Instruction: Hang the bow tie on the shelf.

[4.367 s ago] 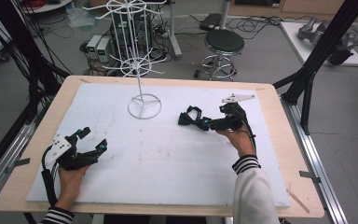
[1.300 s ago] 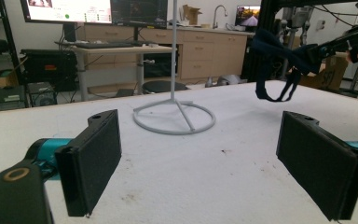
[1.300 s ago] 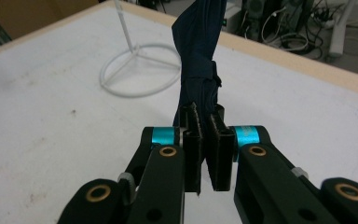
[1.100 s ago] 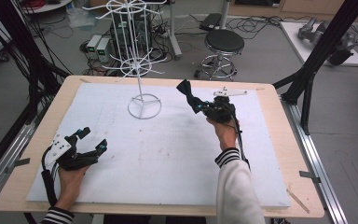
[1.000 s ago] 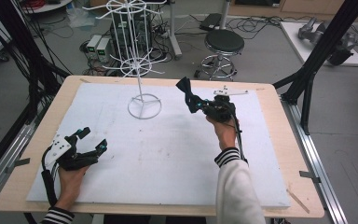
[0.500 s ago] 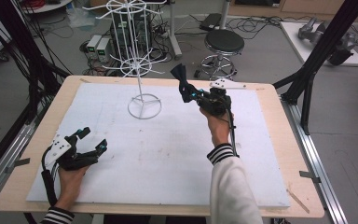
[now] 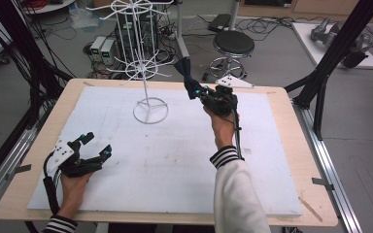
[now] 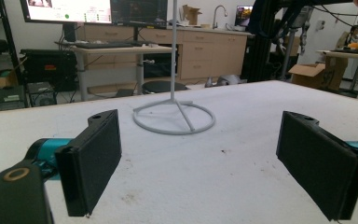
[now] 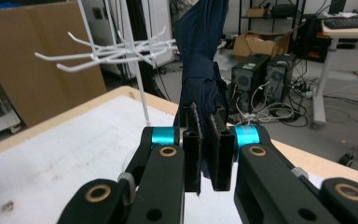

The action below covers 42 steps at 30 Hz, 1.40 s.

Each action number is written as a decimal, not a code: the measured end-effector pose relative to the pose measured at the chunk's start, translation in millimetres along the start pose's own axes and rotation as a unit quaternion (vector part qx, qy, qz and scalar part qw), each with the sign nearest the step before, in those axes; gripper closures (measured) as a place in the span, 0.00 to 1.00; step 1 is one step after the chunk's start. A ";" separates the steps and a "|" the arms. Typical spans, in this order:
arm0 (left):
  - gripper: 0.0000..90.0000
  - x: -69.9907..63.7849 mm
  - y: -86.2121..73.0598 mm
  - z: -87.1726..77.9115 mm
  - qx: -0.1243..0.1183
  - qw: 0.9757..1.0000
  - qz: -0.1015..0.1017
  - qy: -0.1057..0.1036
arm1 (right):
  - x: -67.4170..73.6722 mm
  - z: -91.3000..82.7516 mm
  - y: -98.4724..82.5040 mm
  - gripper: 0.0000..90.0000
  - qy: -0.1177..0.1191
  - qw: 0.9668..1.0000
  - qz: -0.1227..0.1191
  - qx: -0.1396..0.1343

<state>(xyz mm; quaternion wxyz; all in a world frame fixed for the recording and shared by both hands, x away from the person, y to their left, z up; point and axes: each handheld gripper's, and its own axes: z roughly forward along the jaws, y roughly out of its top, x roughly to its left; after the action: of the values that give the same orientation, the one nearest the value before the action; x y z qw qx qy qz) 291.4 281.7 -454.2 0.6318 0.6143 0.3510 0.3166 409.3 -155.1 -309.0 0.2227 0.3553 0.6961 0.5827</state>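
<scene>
The dark blue cloth (image 7: 183, 72) has risen off the counter (image 7: 277, 145) since the earlier frames and moved toward the far edge, carried up beside the white wire rack (image 7: 143, 68). It now hangs in the air above the far middle of the counter, near the rack's lower ring of hooks (image 9: 107, 51), probably so that it can be hung on one of them. The right claw (image 7: 194, 90) is clamped tight on the cloth, its jaws pinching the fabric's lower end, and the rest stands up past them in the right gripper view. The lifted, forward-tilted hold keeps the cloth clear of the rack's round base (image 7: 150, 110). The left claw (image 7: 94, 145) rests near the near left corner, jaws wide apart and empty, seemingly parked out of the way.
</scene>
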 end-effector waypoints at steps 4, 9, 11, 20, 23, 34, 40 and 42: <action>0.16 0.0 0.0 0.0 0.000 1.000 0.000 0.000 | 5.4 1.5 5.5 0.96 -0.001 1.000 -0.007 -0.001; 0.16 0.0 0.0 -0.1 0.000 1.000 0.000 0.000 | 11.8 7.0 15.0 0.96 -0.009 1.000 -0.012 -0.007; 0.16 0.1 -0.1 0.0 -0.001 1.000 0.000 0.000 | 15.1 9.8 18.2 0.96 -0.009 1.000 -0.014 -0.008; 0.16 0.2 0.0 -0.1 0.000 1.000 -0.001 -0.001 | 26.9 20.4 22.7 0.96 -0.016 0.999 -0.020 -0.020; 0.16 0.2 0.0 0.0 0.000 1.000 -0.001 0.000 | 31.3 25.2 23.5 0.96 -0.016 0.999 -0.023 -0.020; 0.16 0.3 0.0 -0.2 0.001 1.000 -0.001 -0.001 | 42.0 36.6 24.1 0.95 -0.010 0.999 -0.024 -0.018; 0.16 0.2 0.0 0.0 -0.001 1.000 -0.002 -0.001 | 44.1 41.6 22.5 0.95 -0.009 1.000 -0.024 -0.015; 0.16 0.2 -0.1 0.0 -0.001 1.000 -0.002 -0.001 | 45.0 44.0 21.5 0.95 -0.008 1.000 -0.024 -0.013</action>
<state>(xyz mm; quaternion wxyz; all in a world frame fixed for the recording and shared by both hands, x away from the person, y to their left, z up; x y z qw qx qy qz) 291.5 281.9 -454.3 0.6332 0.6133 0.3514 0.3154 417.1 -90.9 -293.2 0.2467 0.3410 0.6949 0.5830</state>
